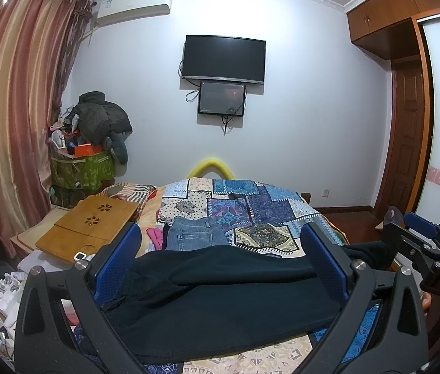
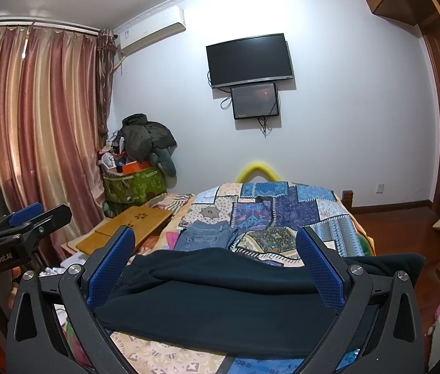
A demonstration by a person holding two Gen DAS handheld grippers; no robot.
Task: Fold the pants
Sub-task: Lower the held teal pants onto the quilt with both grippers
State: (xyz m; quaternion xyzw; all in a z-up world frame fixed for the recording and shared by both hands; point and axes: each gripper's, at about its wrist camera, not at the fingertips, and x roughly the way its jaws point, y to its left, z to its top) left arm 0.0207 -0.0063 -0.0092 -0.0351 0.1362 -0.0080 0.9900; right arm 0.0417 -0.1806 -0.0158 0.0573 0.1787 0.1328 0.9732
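Black pants (image 1: pixel 220 299) lie across the near part of the bed as a flat, partly folded band; they also show in the right wrist view (image 2: pixel 220 299). My left gripper (image 1: pixel 220 249) is open, its blue-padded fingers (image 1: pixel 117 261) standing wide on either side of the cloth. My right gripper (image 2: pixel 217 249) is open in the same way, with its pads (image 2: pixel 319 268) straddling the pants. Each gripper shows at the edge of the other's view: the right one (image 1: pixel 419 243), the left one (image 2: pixel 26 221).
A patchwork quilt (image 1: pixel 251 208) covers the bed. Folded blue jeans (image 1: pixel 195 233) and pink cloth (image 1: pixel 154 237) lie behind the pants. A wooden lap desk (image 1: pixel 89 227) sits at left. Curtains, a cluttered green bin (image 1: pixel 83 171), a wall TV and a wardrobe surround the bed.
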